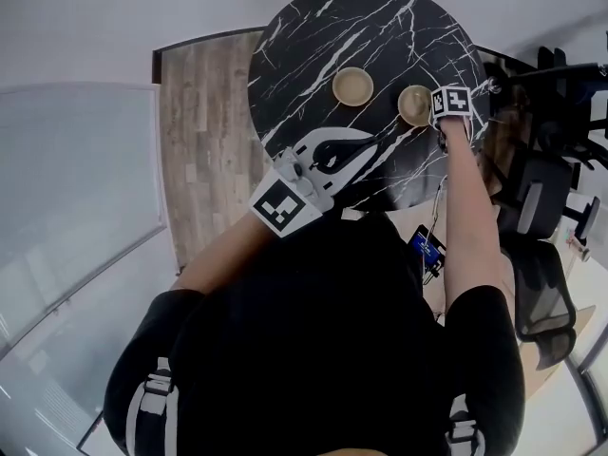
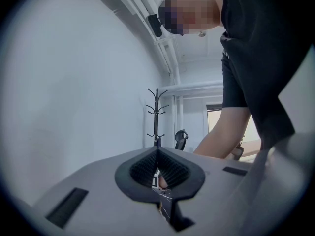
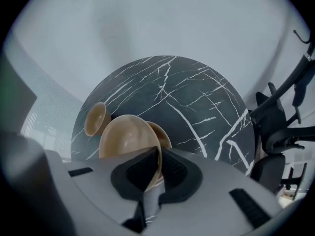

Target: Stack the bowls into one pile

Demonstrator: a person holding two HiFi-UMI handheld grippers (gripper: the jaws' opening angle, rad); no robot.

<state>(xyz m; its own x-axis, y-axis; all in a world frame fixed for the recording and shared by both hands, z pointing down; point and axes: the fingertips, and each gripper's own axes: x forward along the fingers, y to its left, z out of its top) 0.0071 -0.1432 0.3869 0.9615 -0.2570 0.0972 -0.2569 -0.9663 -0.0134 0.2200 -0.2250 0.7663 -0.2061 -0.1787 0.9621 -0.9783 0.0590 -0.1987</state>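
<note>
Three tan bowls are on the round black marble table [image 1: 313, 27]. My right gripper [image 3: 157, 163] points steeply down and is shut on the rim of one bowl [image 3: 125, 136], which hangs tilted just over a second bowl [image 3: 163, 134]. In the head view this pair [image 1: 414, 104] sits at the table's right, beside the right gripper [image 1: 435, 112]. The third bowl [image 1: 352, 85] [image 3: 95, 118] stands alone at the middle. My left gripper [image 1: 366, 143] [image 2: 157, 154] hovers level over the table's near edge, shut and holding nothing.
Black office chairs [image 1: 546, 188] stand close to the table's right side. A wooden floor strip [image 1: 204, 131] lies left of the table, next to a glass partition [image 1: 76, 179]. A coat stand [image 2: 156, 112] shows far off in the left gripper view.
</note>
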